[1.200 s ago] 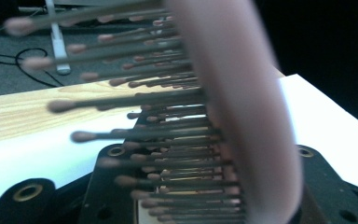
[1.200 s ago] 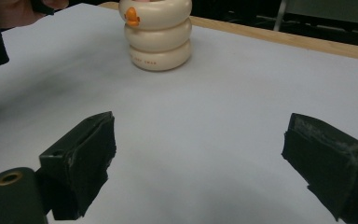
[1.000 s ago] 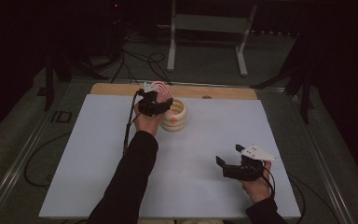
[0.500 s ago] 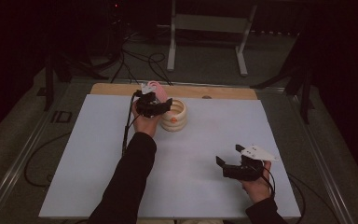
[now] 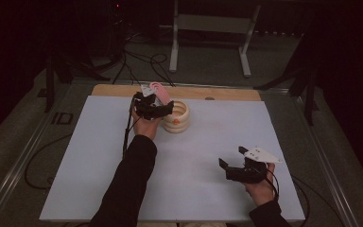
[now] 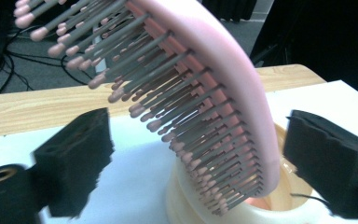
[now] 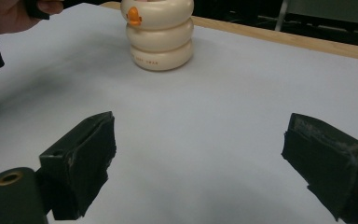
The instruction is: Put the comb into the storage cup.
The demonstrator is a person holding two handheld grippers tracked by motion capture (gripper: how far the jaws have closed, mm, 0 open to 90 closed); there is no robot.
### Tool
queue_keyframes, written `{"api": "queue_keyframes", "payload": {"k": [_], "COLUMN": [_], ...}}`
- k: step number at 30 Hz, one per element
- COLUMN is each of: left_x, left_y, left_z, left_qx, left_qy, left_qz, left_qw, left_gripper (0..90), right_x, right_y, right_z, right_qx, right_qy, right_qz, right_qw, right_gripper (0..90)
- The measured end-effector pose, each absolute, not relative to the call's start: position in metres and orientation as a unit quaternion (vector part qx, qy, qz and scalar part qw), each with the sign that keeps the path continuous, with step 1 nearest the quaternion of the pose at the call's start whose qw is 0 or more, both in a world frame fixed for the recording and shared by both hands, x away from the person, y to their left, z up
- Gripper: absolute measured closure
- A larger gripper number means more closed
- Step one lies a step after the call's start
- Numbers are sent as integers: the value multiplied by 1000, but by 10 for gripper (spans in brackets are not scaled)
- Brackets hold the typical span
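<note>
A pink hairbrush (image 6: pixel 205 70) with grey, pink-tipped bristles stands tilted, its lower end inside a cream ringed holder (image 5: pixel 177 117) at the back of the white mat. My left gripper (image 6: pixel 198 158) is level with the holder's rim. Its jaws have just been opening, and the brush now stands between the pads (image 6: pixel 74 163) with a gap on each side. In the high view the left gripper (image 5: pixel 166 108) sits at the holder's left side, below the brush (image 5: pixel 157 91). My right gripper (image 5: pixel 231 157) hovers open over the mat at the front right, holding nothing.
The white mat (image 5: pixel 208 137) covers a wooden table whose bare strip (image 5: pixel 227 93) runs along the back. The holder (image 7: pixel 161 37) has an orange mark near its rim. Cables and a metal stand lie on the floor beyond the table.
The left gripper's jaws have spread apart and let go of the brush, which stays leaning in the holder. The right gripper has not moved.
</note>
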State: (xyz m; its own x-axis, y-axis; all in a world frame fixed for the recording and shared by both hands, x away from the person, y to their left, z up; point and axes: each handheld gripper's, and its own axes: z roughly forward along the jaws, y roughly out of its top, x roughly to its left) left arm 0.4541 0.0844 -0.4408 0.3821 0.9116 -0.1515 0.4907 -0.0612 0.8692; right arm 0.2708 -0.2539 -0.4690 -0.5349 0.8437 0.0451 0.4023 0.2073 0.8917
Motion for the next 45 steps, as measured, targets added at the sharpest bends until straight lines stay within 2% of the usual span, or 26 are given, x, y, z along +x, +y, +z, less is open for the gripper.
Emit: {"api": "queue_keyframes", "payload": {"k": [4, 21, 35, 36, 40, 45], "left_x": [454, 436, 403, 387, 366, 351], "left_y": [87, 104, 122, 133, 145, 157], "left_z": [-442, -427, -420, -423, -429, -432], "left_qx": [695, 691, 717, 721, 725, 721], "left_qy": [505, 480, 436, 426, 415, 413], "left_qz": [222, 230, 236, 240, 252, 257], "left_qw": [461, 489, 490, 490, 489, 494], "left_gripper": [3, 1, 1, 1, 1, 1], "right_x": [271, 270, 270, 270, 270, 270], "right_y": [-254, -254, -253, -253, -252, -251], "right_z": [-469, -469, -469, -469, -470, -470], "right_qx": [421, 421, 419, 419, 415, 413], "right_qy": [740, 739, 740, 740, 742, 741], "right_qz": [469, 469, 470, 470, 471, 474], "right_qw": [235, 236, 236, 236, 235, 234], "right_gripper": [89, 89, 89, 89, 89, 89]}}
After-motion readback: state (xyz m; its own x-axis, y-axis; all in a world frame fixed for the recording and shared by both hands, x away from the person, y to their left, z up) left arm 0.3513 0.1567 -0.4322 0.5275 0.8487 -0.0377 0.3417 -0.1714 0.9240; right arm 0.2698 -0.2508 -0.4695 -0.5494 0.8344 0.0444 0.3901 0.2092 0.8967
